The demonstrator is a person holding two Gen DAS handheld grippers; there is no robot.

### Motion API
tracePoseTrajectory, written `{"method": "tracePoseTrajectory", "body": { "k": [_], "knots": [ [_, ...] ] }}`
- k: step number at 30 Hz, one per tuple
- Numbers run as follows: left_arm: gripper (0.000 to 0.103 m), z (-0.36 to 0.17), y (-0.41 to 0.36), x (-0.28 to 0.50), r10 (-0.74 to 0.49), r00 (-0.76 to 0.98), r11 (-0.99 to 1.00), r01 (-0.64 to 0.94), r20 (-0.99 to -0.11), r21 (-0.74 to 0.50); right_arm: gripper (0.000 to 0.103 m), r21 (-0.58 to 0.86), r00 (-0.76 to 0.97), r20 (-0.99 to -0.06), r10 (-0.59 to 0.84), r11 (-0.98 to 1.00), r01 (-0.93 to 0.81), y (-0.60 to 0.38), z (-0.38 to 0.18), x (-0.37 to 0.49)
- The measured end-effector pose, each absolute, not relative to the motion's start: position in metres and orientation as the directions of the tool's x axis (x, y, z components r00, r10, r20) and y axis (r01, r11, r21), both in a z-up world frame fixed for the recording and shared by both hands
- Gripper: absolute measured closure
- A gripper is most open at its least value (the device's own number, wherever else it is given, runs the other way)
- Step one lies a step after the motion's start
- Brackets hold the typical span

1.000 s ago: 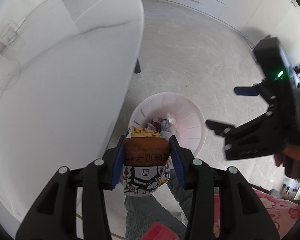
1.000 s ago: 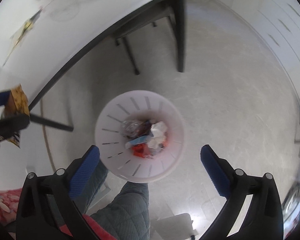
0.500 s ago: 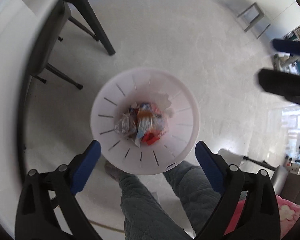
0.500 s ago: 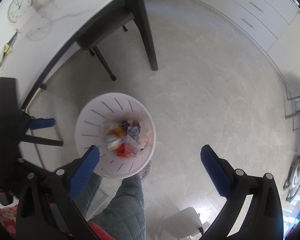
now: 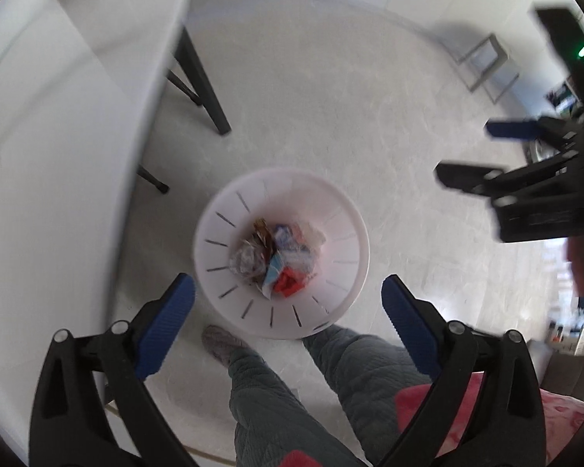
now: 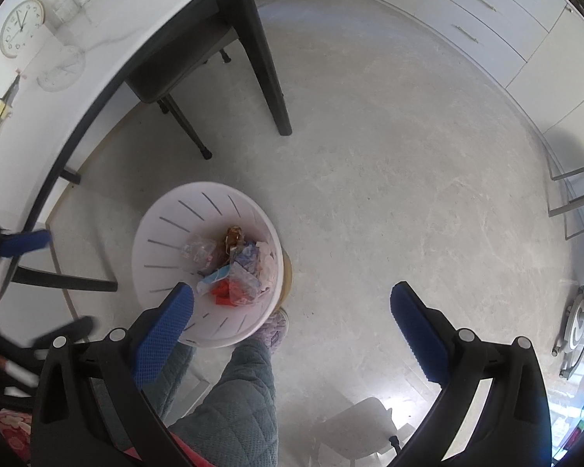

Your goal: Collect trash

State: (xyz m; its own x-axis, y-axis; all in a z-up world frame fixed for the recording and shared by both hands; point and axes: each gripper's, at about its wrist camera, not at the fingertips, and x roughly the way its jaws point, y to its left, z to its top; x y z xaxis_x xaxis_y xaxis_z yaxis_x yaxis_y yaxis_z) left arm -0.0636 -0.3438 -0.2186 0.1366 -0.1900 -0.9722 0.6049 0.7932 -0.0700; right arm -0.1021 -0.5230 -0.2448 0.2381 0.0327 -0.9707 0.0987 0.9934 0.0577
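Black two-finger frames with silver screws carry ribbed blue fingers; quilted grey-green trousers, grey slipper.

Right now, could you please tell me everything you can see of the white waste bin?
The white waste bin is round, apparently plastic, with narrow slits down its flaring wall. It stands upright on the pale floor beside the table, by the person's feet. Crumpled wrappers, red, blue and clear, fill its bottom. Neither claw touches it.
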Motion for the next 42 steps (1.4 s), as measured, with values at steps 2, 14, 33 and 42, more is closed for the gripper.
{"method": "tracePoseTrajectory", "body": {
  "k": [2,14,33,42],
  "knots": [
    [0.010,-0.198,-0.332,-0.062,-0.194,0.181,0.813,0.580,-0.964,-0.055,0.003,0.069,0.246,-0.968,0.047,0.994,0.083,-0.517,-0.238,-0.099],
    [0.008,-0.119,-0.231,-0.040,-0.106,0.356,0.955,0.295,-0.928,0.004,0.003,0.133,0.265,-0.949,0.174,0.977,-0.167,-0.416,-0.205,-0.065],
    [0.008,-0.119,-0.191,-0.024,-0.074,0.373,0.984,0.177,-0.925,-0.007,0.003,0.095,0.305,-0.939,0.161,0.971,-0.221,-0.373,-0.171,-0.047],
    [0.008,-0.054,-0.166,-0.014,-0.045,0.517,0.993,0.115,-0.855,0.018,0.003,0.059,0.402,-0.901,0.160,0.966,-0.253,-0.342,-0.097,-0.026]
  ]
}}
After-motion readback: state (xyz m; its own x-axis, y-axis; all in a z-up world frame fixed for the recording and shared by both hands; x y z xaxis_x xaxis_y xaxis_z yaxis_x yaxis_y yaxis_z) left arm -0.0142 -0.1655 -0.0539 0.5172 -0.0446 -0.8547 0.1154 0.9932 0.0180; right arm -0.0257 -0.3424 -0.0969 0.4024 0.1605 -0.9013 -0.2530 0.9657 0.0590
